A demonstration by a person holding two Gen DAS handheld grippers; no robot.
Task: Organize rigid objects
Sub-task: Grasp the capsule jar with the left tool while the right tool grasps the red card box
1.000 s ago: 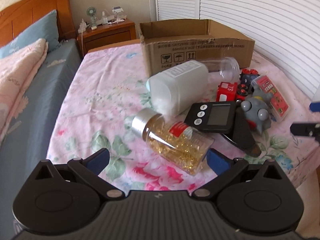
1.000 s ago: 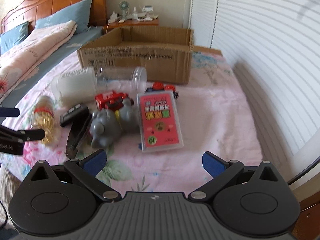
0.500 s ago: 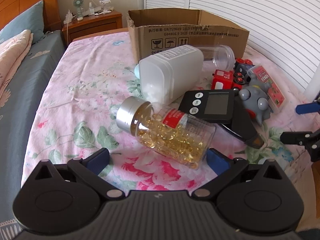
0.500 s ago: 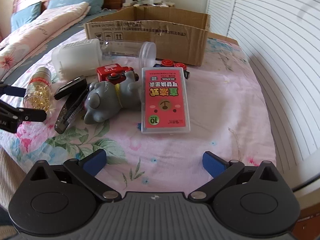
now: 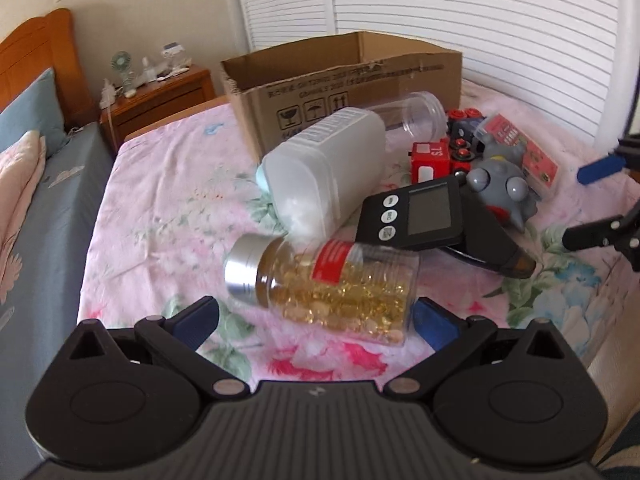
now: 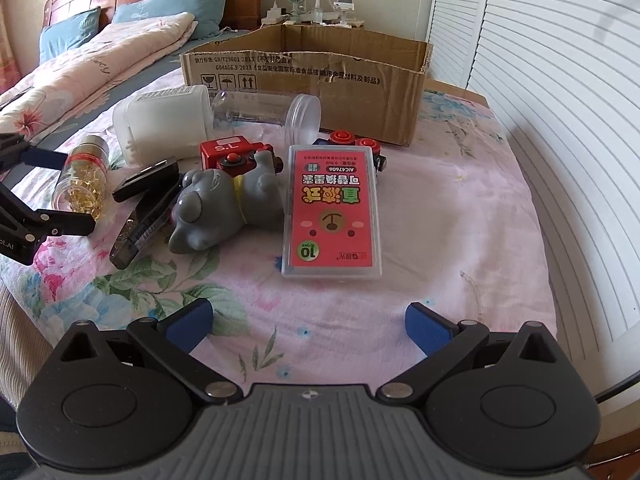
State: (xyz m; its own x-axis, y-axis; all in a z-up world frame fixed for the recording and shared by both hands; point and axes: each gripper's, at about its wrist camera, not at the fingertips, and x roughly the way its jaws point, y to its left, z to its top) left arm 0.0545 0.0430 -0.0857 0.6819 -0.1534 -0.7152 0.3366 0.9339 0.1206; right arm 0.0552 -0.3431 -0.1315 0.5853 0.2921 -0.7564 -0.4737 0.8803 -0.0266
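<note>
Left gripper (image 5: 316,314), jaws wide, at 6 o'clock of the capsule bottle (image 5: 326,286): rigid, smooth, probably slippery; grasp across its mid-body.

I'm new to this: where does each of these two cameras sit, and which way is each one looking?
Left wrist view: sits on the left tool, looks forward along its open fingers at the capsule bottle on the floral bedsheet; the right tool shows at the right edge.
Right wrist view: sits on the right tool, looks along its open fingers at the red card case; the left tool shows at the left edge.
Both share: the cardboard box, grey toy and capsule bottle.
</note>
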